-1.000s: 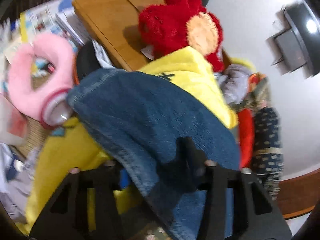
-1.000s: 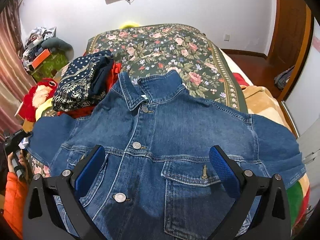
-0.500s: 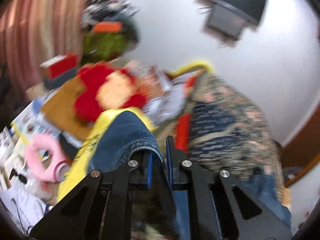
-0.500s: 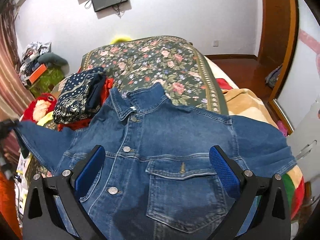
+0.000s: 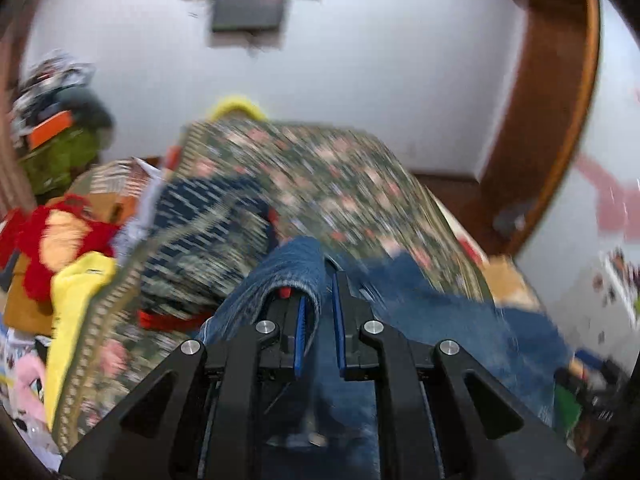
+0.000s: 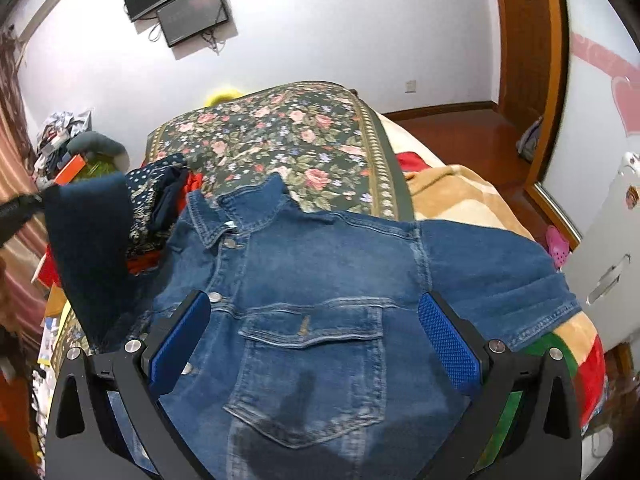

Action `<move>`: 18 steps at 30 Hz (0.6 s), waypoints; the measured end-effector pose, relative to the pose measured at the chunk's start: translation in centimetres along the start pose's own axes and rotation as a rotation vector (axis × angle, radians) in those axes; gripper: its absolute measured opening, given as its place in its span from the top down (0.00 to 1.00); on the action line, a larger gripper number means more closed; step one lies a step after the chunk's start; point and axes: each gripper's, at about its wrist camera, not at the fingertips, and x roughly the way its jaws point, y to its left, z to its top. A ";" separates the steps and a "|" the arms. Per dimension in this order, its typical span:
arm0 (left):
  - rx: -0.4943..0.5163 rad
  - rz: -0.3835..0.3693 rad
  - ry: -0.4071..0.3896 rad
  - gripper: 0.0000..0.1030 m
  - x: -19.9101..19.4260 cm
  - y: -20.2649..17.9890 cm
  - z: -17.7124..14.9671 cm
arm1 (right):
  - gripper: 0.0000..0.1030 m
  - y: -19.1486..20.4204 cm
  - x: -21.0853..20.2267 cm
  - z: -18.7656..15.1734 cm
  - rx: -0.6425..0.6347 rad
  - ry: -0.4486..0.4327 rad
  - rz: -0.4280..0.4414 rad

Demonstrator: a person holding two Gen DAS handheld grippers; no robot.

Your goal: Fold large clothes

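The blue denim jacket (image 6: 320,300) lies face up, buttoned, on the bed with the dark floral bedspread (image 6: 280,136). The left gripper (image 5: 320,312) has its fingers (image 5: 340,320) nearly together, clamped on the cuff end of one denim sleeve (image 5: 288,276); that sleeve hangs lifted in the air to the left of the right gripper's fingers. The right gripper (image 6: 314,336) hovers above the chest pocket, its fingers spread wide and holding nothing.

Risks, as judged: the hold is on the cuff edge only, so a quick swing could pull the denim free. The body is unpinned; tension from the sleeve may drag it askew. The folded dark patterned garment (image 6: 160,200) lies just beyond the raised sleeve and could be snagged.
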 end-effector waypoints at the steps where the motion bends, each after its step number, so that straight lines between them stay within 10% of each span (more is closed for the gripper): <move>1: 0.019 -0.010 0.028 0.89 0.8 -1.2 -0.7 | 0.00 -0.5 0.1 -0.2 0.008 0.007 -0.003; 10: 0.108 -0.121 0.287 0.80 5.7 -8.9 -8.2 | 0.00 -2.5 1.0 -1.2 -0.015 0.071 -0.030; 18: 0.150 -0.044 0.186 0.37 1.6 -7.3 -8.9 | 0.00 -0.6 1.0 -0.4 -0.105 0.061 -0.034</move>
